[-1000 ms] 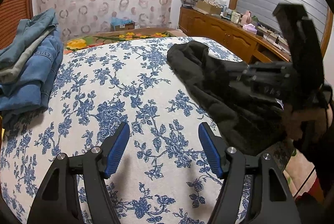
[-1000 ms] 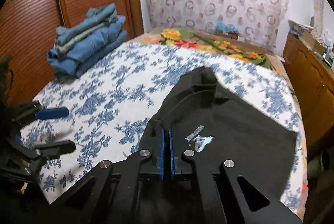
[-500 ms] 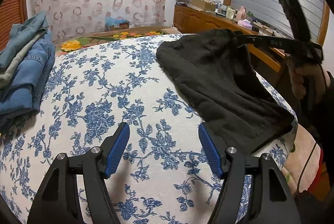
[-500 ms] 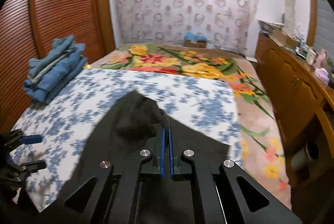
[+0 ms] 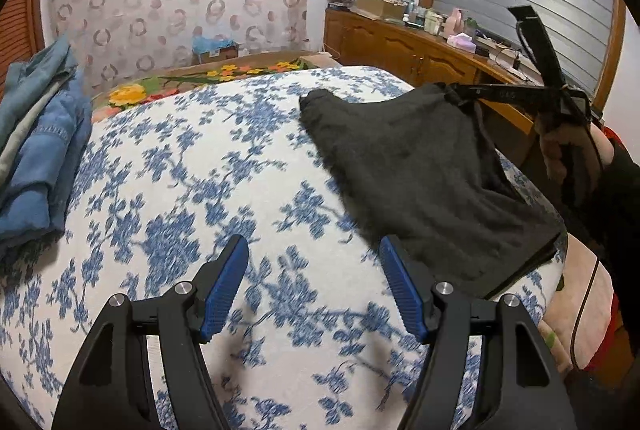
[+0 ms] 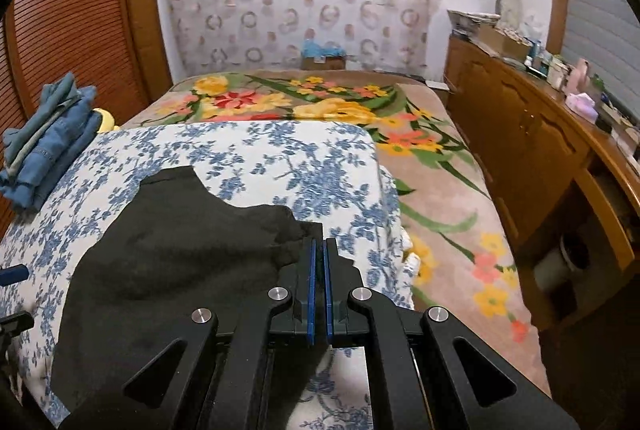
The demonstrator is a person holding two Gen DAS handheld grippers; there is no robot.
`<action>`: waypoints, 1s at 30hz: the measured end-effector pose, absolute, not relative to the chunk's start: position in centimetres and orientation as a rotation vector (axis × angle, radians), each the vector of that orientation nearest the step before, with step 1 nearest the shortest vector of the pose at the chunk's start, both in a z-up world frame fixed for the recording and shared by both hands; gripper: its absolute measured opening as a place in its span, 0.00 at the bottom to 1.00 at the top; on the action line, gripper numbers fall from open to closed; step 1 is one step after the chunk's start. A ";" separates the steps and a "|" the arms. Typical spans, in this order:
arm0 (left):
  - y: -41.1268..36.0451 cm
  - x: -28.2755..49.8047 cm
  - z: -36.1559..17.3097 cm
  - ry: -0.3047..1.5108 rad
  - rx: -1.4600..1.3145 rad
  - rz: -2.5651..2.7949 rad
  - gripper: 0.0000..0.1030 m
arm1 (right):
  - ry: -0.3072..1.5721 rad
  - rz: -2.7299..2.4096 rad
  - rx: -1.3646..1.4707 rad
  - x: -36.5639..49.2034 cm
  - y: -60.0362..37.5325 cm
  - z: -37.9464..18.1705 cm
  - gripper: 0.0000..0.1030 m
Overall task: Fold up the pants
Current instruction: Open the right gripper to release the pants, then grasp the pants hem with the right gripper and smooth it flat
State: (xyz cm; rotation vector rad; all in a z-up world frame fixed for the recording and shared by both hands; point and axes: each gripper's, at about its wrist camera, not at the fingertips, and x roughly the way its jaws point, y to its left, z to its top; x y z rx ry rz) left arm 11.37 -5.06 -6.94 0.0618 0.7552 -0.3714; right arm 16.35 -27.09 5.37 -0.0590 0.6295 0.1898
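Note:
The black pants (image 5: 424,169) lie spread on the right side of the blue-flowered bed cover (image 5: 192,189); they also show in the right wrist view (image 6: 176,254). My right gripper (image 6: 319,250) is shut on an edge of the pants and holds it lifted above the bed's right side; it shows in the left wrist view (image 5: 460,94) too. My left gripper (image 5: 314,266) is open and empty, low over the cover, with its right finger (image 5: 400,286) next to the pants' near edge.
A stack of folded blue jeans (image 5: 36,149) sits at the bed's left side, also in the right wrist view (image 6: 44,145). A wooden sideboard (image 6: 540,149) with clutter runs along the right. A floral blanket (image 6: 320,105) covers the far end. A wooden wardrobe (image 6: 76,13) stands at the left.
My right gripper has lifted the pants' edge and carried it rightward, spreading the cloth flatter. My left gripper stayed open and shifted slightly toward the pants.

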 end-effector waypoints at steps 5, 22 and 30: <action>-6.3 11.9 -6.8 0.753 0.068 -0.406 0.67 | 0.650 0.182 -0.078 17.0 -26.7 5.4 0.07; -8.1 11.6 -8.4 0.806 0.083 -0.434 0.67 | 0.642 0.254 -0.041 9.9 -27.1 3.6 0.26; -9.2 10.6 -8.6 0.817 0.113 -0.471 0.67 | 0.627 0.267 -0.018 4.4 -28.5 3.3 0.26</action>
